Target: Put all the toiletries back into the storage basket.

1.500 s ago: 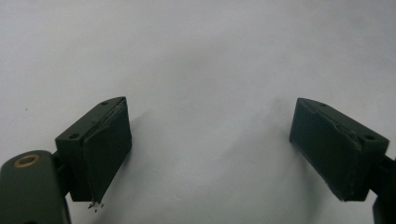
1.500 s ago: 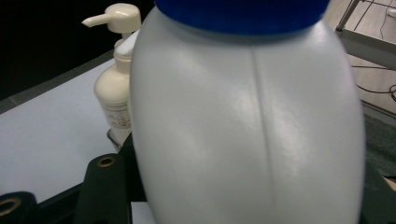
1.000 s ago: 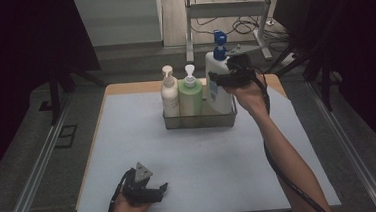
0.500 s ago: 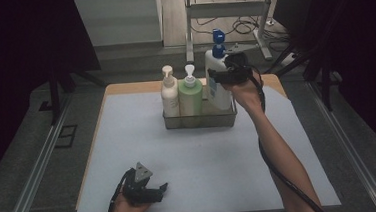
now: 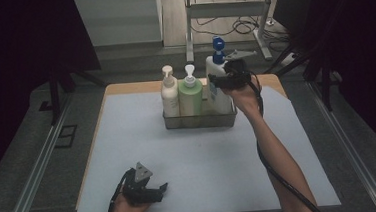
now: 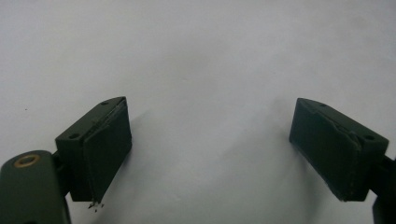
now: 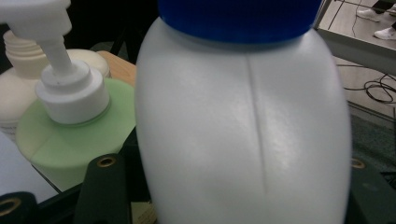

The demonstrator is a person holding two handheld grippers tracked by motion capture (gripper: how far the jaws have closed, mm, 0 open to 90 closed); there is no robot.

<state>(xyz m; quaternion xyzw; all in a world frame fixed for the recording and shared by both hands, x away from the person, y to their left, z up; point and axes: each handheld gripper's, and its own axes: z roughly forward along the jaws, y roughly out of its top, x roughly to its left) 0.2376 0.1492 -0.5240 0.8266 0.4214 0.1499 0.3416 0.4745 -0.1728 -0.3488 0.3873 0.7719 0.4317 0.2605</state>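
The right gripper (image 5: 223,81), upper centre of the high view, had its jaws clamped on the white bottle with the blue cap (image 5: 216,86), gripping it by the flanks just under the shoulder, probably because the body is broadest and steadiest there. In the right gripper view the white bottle's (image 7: 243,130) bulk sat squarely between the two black jaws, seam facing the camera. The bottle stood at the right end of the wire basket (image 5: 200,120), touching the green pump bottle (image 5: 191,97), with the cream pump bottle (image 5: 169,94) beyond it on the left; all three were upright in a row. Low in the frame, the left gripper (image 5: 154,193) lay idle on the pale table mat (image 5: 143,139), jaws spread wide with nothing between them, parked clear so the right had room. Whether the bottle was going in or coming out, I couldn't tell.
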